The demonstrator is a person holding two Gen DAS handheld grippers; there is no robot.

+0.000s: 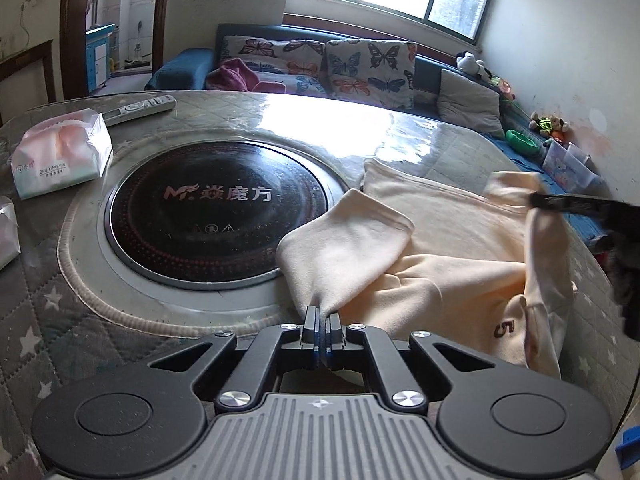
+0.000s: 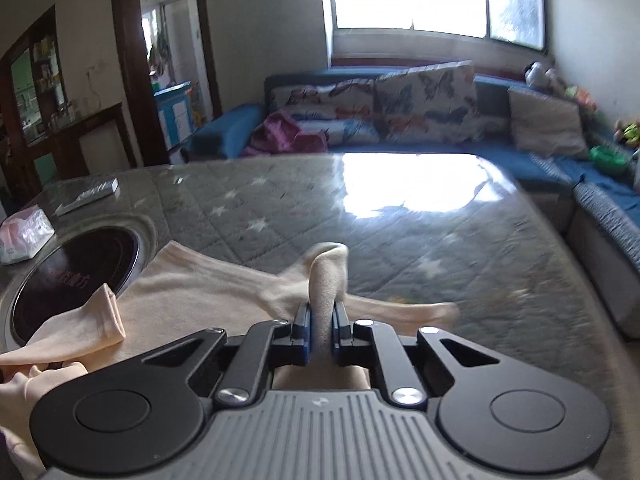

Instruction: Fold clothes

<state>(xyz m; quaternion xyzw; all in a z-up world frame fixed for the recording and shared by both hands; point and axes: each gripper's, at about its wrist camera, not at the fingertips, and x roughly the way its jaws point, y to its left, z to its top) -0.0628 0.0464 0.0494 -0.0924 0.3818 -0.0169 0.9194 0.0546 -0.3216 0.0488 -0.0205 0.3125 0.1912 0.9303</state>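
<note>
A cream sweatshirt (image 1: 452,232) with a dark "5" on it lies on the quilt-covered table, right of the round black hotplate. My left gripper (image 1: 322,316) is shut on one cream sleeve (image 1: 348,248), which is folded over the garment. My right gripper (image 2: 321,312) is shut on a bunch of the cream fabric (image 2: 326,276) and holds it above the table; it shows in the left wrist view (image 1: 536,199) at the right, lifting the cloth. The sweatshirt also shows in the right wrist view (image 2: 192,292).
A black hotplate (image 1: 216,212) is set into the table (image 2: 400,220). A tissue pack (image 1: 60,152) and a remote control (image 1: 140,108) lie at the far left. A blue sofa (image 2: 440,120) with butterfly cushions runs behind the table and along the right.
</note>
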